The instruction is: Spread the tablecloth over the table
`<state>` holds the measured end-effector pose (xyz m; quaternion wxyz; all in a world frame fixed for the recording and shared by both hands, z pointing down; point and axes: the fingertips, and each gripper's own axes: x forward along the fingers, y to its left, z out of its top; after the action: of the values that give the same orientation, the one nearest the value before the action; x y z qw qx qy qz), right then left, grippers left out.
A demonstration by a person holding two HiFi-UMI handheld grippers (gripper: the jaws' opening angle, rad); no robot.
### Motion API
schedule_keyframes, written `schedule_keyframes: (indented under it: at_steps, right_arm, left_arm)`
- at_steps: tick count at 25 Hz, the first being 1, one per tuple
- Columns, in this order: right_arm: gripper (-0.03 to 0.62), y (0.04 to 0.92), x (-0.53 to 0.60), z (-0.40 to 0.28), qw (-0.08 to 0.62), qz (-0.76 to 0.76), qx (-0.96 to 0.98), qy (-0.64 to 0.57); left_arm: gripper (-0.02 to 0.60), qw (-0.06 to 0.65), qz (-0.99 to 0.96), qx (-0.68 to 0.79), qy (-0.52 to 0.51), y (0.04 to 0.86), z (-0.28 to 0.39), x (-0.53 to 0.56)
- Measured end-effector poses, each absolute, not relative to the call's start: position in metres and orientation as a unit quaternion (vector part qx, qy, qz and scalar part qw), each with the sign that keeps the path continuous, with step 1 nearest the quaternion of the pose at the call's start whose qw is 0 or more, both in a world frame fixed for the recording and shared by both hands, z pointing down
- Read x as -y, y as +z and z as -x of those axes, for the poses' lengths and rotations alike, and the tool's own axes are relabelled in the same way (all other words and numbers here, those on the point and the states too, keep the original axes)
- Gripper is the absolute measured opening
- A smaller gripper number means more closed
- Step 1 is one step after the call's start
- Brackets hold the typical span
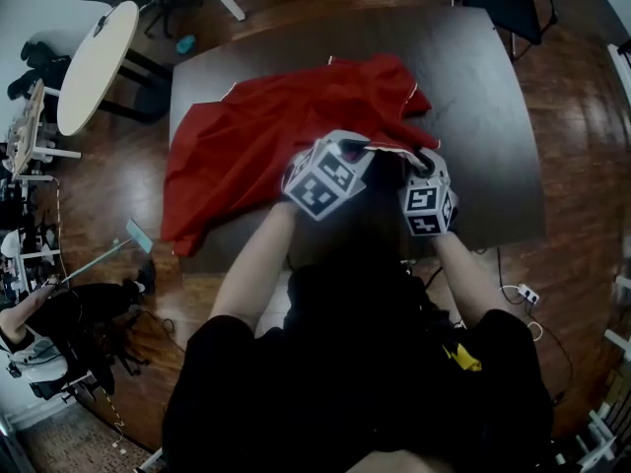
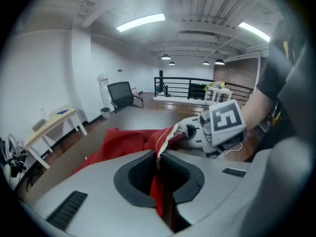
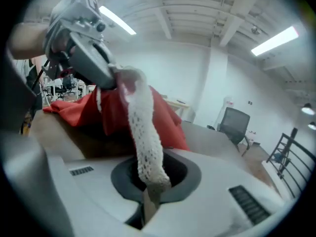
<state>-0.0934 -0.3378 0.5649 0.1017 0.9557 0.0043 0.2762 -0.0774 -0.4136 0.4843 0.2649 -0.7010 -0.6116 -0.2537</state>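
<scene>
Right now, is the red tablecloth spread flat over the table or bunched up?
Bunched up. The red tablecloth lies in crumpled folds over the left part of the table; the right part is bare wood.

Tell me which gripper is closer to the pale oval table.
Left. The left gripper, shut on an edge of the red fabric tablecloth, is on the side of the pale oval table; the right gripper grips the same edge beyond it, farther away.

Bright, even light comes from ceiling strip lamps (image 2: 140,21), which glare white in both gripper views. All my views bulge and go dark at the rims. In the right gripper view the tablecloth (image 3: 143,132) is blurred up close.
</scene>
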Motion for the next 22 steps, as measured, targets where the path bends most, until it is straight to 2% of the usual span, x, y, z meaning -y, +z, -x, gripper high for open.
schedule_keyframes:
  at_steps: [9,12,15,17,22]
  right_arm:
    - [0.008,0.542,0.217,0.166,0.227,-0.931,-0.094,0.27]
    - [0.008,0.552,0.174,0.212,0.227,-0.918,-0.128,0.301]
    - [0.009,0.566,0.134,0.259,0.235,-0.901,-0.154,0.332]
    - [0.008,0.576,0.113,0.286,0.241,-0.889,-0.172,0.35]
    - [0.008,0.613,0.063,0.344,0.198,-0.863,-0.222,0.408]
  left_arm:
    - [0.009,0.246,0.602,0.699,-0.299,0.541,0.198,0.33]
    - [0.012,0.255,0.59,0.707,-0.294,0.551,0.223,0.303]
    - [0.057,0.276,0.564,0.723,-0.288,0.564,0.249,0.293]
    - [0.063,0.294,0.552,0.725,-0.289,0.577,0.261,0.296]
    - [0.063,0.296,0.548,0.71,-0.328,0.608,0.266,0.323]
